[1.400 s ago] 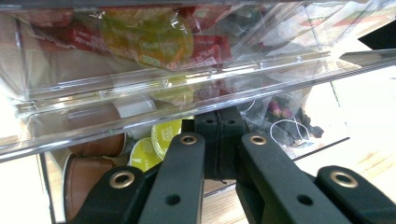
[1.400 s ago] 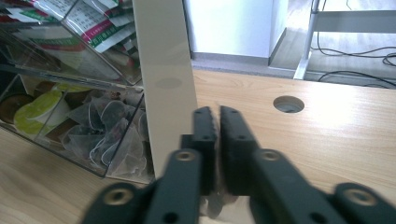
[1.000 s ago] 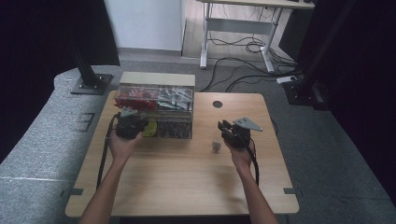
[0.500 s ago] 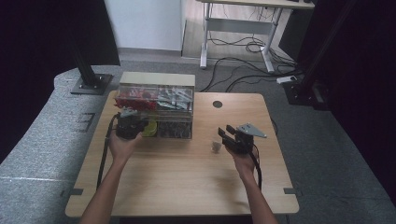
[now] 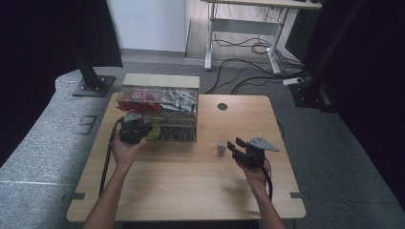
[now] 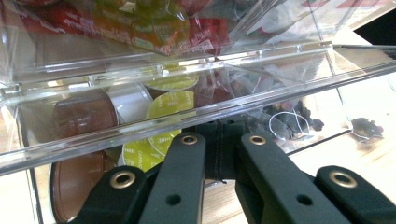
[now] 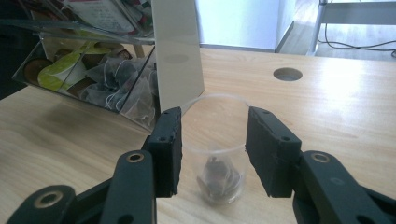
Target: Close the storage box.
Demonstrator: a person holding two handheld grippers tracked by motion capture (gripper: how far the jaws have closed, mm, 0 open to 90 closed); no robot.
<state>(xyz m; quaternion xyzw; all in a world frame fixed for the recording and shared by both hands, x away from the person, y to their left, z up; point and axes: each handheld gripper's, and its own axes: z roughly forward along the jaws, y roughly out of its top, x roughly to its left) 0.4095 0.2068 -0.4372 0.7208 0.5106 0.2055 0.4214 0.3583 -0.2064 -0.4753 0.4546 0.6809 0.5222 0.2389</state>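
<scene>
Right gripper view is showing the small clear plastic cup (image 7: 215, 154) standing upright on the worktop, directly ahead of the right gripper (image 7: 213, 151) and between its two jaws, with a dark tea bag (image 7: 219, 177) lying in its bottom. Those jaws have just been opening and are standing half apart, a gap showing on each side of the cup wall, so nothing is being gripped. From the high view the cup (image 5: 220, 149) is sitting just left of the right gripper (image 5: 235, 147), well apart from the left gripper (image 5: 133, 130). That left gripper is reaching into the lower tier of the clear acrylic organiser box (image 5: 159, 112), its jaws closed together beneath the raised lid (image 6: 196, 100). Light wooden worktop (image 5: 191, 181) is lying bare around the cup; grey carpet and cables are surrounding it.
</scene>
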